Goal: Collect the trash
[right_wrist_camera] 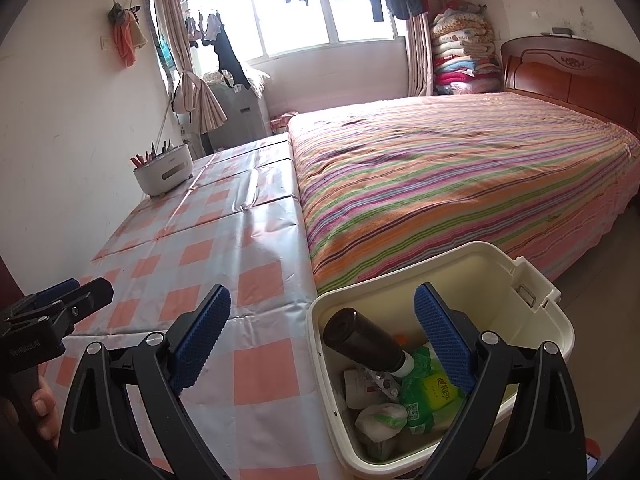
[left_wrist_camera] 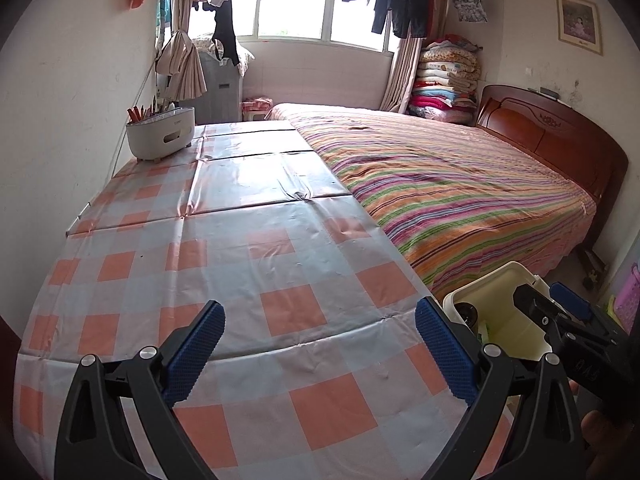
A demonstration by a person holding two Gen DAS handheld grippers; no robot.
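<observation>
Blue ribbed pads faced you on both tools: the right gripper (right_wrist_camera: 322, 336) and the left gripper (left_wrist_camera: 320, 354) each had their fingers spread wide, holding nothing. Just under the right one, off the bench (right_wrist_camera: 256, 292) edge, stood the cream bin (right_wrist_camera: 496, 276), holding the trash. The brown bottle (right_wrist_camera: 362, 340) looked stiff and slick, best pinched across its body. The green wrapper (right_wrist_camera: 426, 394) and white wad (right_wrist_camera: 380, 420) seemed light and crushable anywhere. Further back, only a white caddy (left_wrist_camera: 160, 132) sat on the bench.
</observation>
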